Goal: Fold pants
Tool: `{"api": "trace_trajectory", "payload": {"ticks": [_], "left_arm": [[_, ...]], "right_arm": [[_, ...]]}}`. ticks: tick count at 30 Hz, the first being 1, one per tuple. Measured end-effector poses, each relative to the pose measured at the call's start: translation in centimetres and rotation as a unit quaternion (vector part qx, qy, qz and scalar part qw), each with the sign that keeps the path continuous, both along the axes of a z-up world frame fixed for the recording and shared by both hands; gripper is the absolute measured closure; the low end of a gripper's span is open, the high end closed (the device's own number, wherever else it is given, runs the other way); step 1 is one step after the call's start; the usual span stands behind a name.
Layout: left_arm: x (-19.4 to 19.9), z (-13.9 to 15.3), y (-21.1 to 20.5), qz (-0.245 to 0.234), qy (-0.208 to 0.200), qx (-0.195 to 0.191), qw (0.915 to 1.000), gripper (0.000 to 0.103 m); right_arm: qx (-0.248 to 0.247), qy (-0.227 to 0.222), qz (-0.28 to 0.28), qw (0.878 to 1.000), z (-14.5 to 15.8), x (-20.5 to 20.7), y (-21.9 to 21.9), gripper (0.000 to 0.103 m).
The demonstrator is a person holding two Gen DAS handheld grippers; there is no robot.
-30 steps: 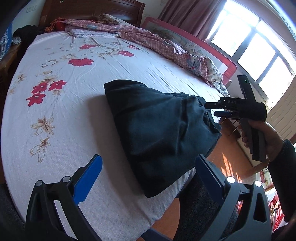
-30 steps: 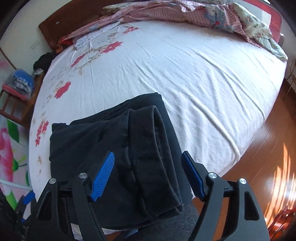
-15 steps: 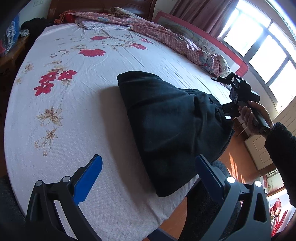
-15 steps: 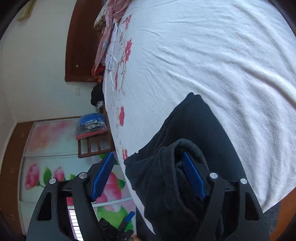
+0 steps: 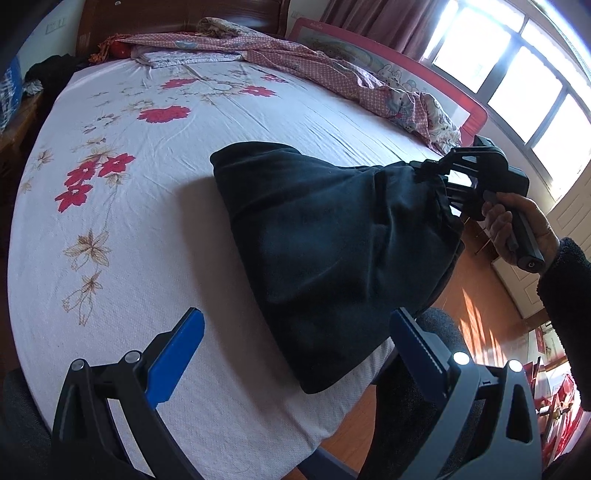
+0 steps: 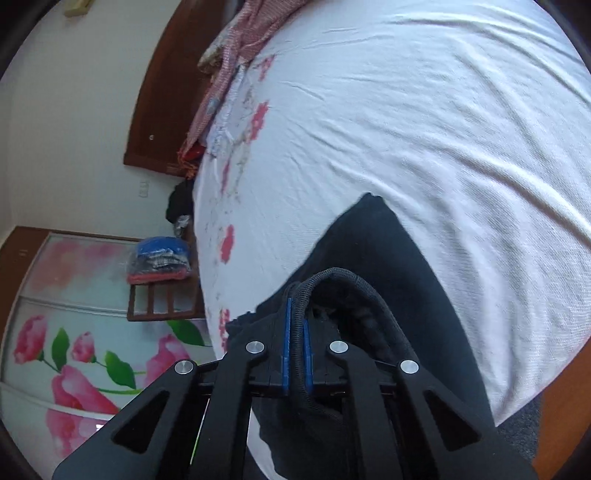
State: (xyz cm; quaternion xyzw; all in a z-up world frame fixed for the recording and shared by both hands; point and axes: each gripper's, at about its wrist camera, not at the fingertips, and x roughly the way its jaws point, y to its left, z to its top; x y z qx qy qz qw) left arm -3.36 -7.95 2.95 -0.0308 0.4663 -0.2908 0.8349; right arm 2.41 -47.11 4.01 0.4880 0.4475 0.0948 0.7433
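The black pants [image 5: 332, 243] lie folded on the white flowered bed sheet [image 5: 147, 206], near the bed's front edge. My right gripper [image 6: 296, 317] is shut on the pants' waistband [image 6: 343, 288] and lifts that end off the bed; it also shows at the right of the left wrist view [image 5: 436, 177], held by a hand. My left gripper [image 5: 295, 343] is open and empty, hovering above the sheet just in front of the pants' near corner.
A red patterned quilt [image 5: 332, 70] lies bunched along the far side of the bed. A wooden headboard [image 5: 177, 14] stands at the back. A wooden chair with packed clothes [image 6: 159, 266] stands beside the bed. The wooden floor [image 5: 480, 317] lies past the bed's edge.
My right gripper rolled sideways, closed on the pants' waistband and raised it. My left gripper stayed open and shifted only slightly.
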Motion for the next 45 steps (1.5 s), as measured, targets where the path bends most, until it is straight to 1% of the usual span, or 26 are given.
{"api": "trace_trajectory", "payload": {"ticks": [2,4,6,7,9,11,12,13,14,15,18,21,23,25,26,28,30,31,34,35,36,39,41,42,44,45], "left_arm": [[0.5,0.5,0.7,0.02,-0.005,-0.001,0.9998,0.003],[1.3,1.3,2.0,0.046,-0.008,-0.017,0.9988,0.003],[1.9,2.1,2.9,0.07,-0.019,-0.022,0.9971,0.002],[2.1,2.4,3.2,0.079,-0.027,-0.023,0.9963,0.002],[2.6,2.8,3.6,0.086,-0.032,-0.023,0.9955,0.002],[2.8,2.7,3.6,0.087,-0.037,-0.023,0.9953,0.002],[2.8,2.5,3.4,0.086,-0.037,-0.018,0.9954,0.002],[3.0,2.1,3.2,0.083,-0.034,-0.013,0.9959,0.002],[3.1,1.8,2.7,0.077,-0.029,-0.009,0.9966,0.002],[3.1,1.5,2.3,0.071,-0.024,-0.005,0.9972,0.002],[2.6,1.3,1.6,0.055,-0.018,-0.002,0.9983,0.002],[1.8,0.6,1.1,0.039,-0.01,-0.003,0.9992,0.002],[1.5,-0.4,0.4,0.027,0.013,-0.003,0.9995,0.002],[1.0,-0.9,-0.3,0.011,0.023,0.001,0.9997,0.002],[0.7,-0.8,-0.6,0.004,0.019,0.004,0.9998,0.002],[0.3,-0.4,-0.8,-0.006,0.011,0.004,0.9999,0.002],[0.2,0.1,-0.7,-0.005,0.005,-0.001,1.0,0.002],[0.2,0.3,-0.5,-0.002,0.004,-0.004,1.0,0.002],[0.4,0.3,0.1,0.009,0.008,-0.013,0.9998,0.002],[0.6,0.2,0.4,0.014,0.012,-0.013,0.9997,0.002],[0.7,0.1,0.6,0.017,0.016,-0.016,0.9996,0.002],[1.1,0.2,1.3,0.024,0.016,-0.021,0.9994,0.002],[1.4,0.6,1.7,0.011,0.008,-0.027,0.9995,0.002],[1.7,0.8,1.8,-0.001,0.007,-0.031,0.9995,0.002],[2.7,1.2,1.4,-0.041,0.007,-0.045,0.9982,0.002],[3.2,1.3,0.9,-0.059,0.007,-0.05,0.997,0.002]], "right_arm": [[0.007,-0.053,0.006,0.999,2.1,0.7,0.6,0.099],[0.016,-0.115,0.015,0.993,4.6,1.4,1.3,0.099],[0.0,-0.152,0.025,0.988,6.5,1.8,1.6,0.099],[-0.012,-0.143,0.022,0.989,6.5,1.9,1.5,0.099],[-0.026,-0.107,0.003,0.994,4.6,1.8,0.2,0.099],[-0.035,-0.049,-0.015,0.998,0.6,1.3,-1.3,0.099],[-0.027,-0.021,-0.019,0.999,-1.5,1.2,-2.0,0.099],[0.003,-0.001,-0.028,1.0,-3.7,0.9,-2.8,0.088],[0.017,0.013,-0.054,0.998,-4.8,0.2,-3.6,0.056],[0.021,0.003,-0.066,0.998,-4.5,-0.5,-3.9,0.055],[-0.013,-0.036,-0.071,0.997,-0.4,-3.4,-3.5,0.055],[-0.047,-0.002,-0.069,0.997,1.0,-6.4,-2.6,0.055],[-0.033,0.031,-0.084,0.995,0.2,-8.3,-2.4,0.055],[-0.028,0.037,-0.098,0.994,-0.7,-9.5,-2.3,0.055],[-0.03,0.048,-0.101,0.993,-1.2,-9.6,-2.2,0.055],[-0.004,0.053,-0.106,0.993,-2.5,-9.6,-2.0,0.055],[-0.011,0.068,-0.111,0.991,-3.5,-9.4,-1.8,0.055],[0.007,0.058,-0.107,0.992,-3.8,-9.1,-1.4,0.055],[-0.02,0.065,-0.102,0.992,-4.0,-7.7,-0.3,0.056],[-0.022,0.063,-0.099,0.993,-4.1,-7.5,-0.1,0.064],[-0.042,0.065,-0.093,0.993,-3.9,-7.4,0.1,0.078],[-0.043,0.04,-0.096,0.994,-1.9,-8.7,0.1,0.093],[-0.054,0.014,-0.096,0.994,0.8,-10.1,0.2,0.096],[-0.071,0.017,-0.094,0.993,1.5,-10.7,0.3,0.096],[-0.094,0.045,-0.085,0.991,1.0,-11.4,0.2,0.096],[-0.081,0.058,-0.092,0.991,-0.2,-11.9,-0.2,0.096]]}}
